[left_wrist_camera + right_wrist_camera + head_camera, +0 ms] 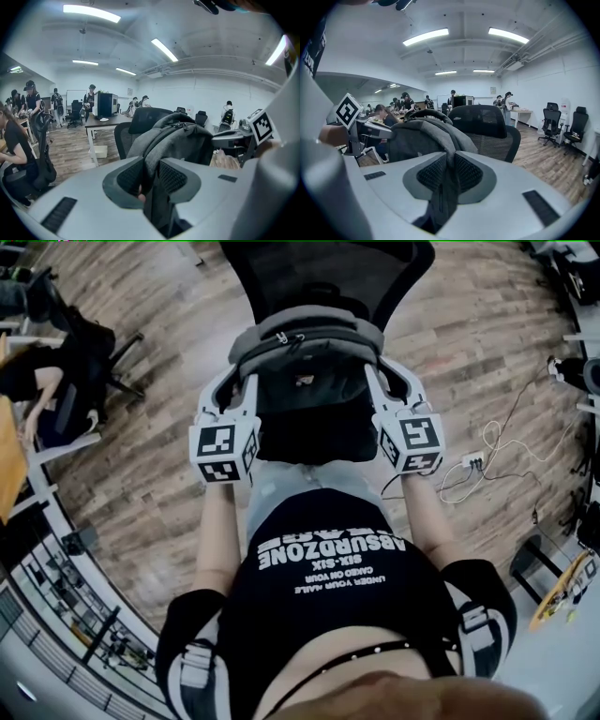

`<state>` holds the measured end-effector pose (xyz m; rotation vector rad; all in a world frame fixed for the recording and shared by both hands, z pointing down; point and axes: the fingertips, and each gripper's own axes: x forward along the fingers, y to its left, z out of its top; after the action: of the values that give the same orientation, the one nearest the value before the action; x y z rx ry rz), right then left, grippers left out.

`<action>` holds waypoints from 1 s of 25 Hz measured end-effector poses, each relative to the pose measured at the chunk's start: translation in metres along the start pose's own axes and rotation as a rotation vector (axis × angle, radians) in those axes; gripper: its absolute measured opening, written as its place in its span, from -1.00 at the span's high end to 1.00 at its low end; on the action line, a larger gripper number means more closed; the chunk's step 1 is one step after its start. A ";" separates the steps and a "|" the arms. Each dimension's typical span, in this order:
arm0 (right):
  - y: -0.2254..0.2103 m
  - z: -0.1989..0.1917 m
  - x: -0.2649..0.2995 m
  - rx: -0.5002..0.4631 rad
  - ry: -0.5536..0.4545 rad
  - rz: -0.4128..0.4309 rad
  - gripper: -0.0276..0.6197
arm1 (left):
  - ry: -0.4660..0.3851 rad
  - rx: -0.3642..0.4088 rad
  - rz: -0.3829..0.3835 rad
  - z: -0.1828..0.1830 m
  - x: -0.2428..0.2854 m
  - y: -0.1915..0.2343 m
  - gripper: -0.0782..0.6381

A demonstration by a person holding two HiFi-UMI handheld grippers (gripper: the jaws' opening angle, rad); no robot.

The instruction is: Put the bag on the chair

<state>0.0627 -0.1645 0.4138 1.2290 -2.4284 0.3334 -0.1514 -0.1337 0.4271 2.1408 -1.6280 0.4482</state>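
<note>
A grey backpack [305, 341] hangs between my two grippers, just in front of a black mesh office chair [328, 273]. In the head view my left gripper [246, 382] grips the bag's left side and my right gripper [373, 373] its right side. In the left gripper view the jaws [151, 171] are shut on a fold of the bag's grey fabric [180, 138], with the chair's back [140, 121] behind it. The right gripper view shows its jaws [449, 171] pinching the bag's edge [422, 136], and the chair [487, 124] stands close behind. The bag hides the chair's seat.
A white power strip [473, 462] with cables lies on the wooden floor at the right. At the left a person sits on a black chair [66, 381]. Several people stand around a table [101, 122] beyond. More office chairs [562, 124] line the far wall.
</note>
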 end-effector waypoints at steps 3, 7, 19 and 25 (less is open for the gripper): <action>0.001 0.003 0.007 -0.001 0.004 0.001 0.70 | 0.002 -0.006 -0.001 0.001 0.004 0.007 0.49; -0.002 0.004 0.017 -0.001 0.013 -0.004 0.70 | 0.009 -0.010 -0.007 0.002 0.013 0.012 0.49; -0.006 -0.001 0.041 0.014 0.027 -0.006 0.70 | 0.017 -0.010 -0.012 -0.002 0.032 0.026 0.49; -0.004 -0.003 0.054 0.027 0.049 -0.012 0.70 | 0.040 0.011 -0.010 -0.006 0.041 0.037 0.50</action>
<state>0.0381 -0.2045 0.4411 1.2318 -2.3820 0.3898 -0.1763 -0.1733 0.4569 2.1336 -1.5955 0.4949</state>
